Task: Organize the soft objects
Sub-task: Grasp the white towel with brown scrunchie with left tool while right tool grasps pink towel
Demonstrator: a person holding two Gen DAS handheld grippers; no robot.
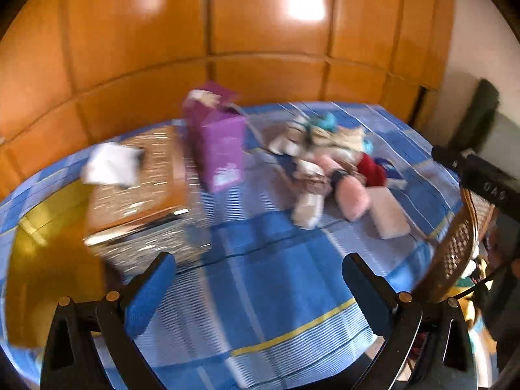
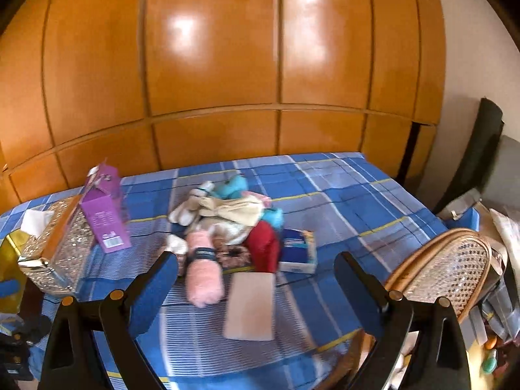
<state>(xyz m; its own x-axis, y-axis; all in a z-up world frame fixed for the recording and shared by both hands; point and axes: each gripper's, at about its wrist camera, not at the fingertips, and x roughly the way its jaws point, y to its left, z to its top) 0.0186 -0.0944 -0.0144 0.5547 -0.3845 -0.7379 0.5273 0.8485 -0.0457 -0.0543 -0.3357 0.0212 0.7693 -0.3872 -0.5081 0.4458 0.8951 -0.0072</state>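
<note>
Ahead of both pairs of fingers, on the blue checked bed (image 2: 341, 195), lay the heap of soft objects (image 2: 227, 221), unsorted beside a purple box (image 2: 104, 217), while left gripper (image 1: 260, 289) and right gripper (image 2: 256, 286) hung wide and empty, seemingly readied to pick.

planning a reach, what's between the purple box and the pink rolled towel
In the right wrist view, between the purple box and the pink rolled towel lie bare blue checked sheet and a small white rolled cloth beside the towel.
</note>
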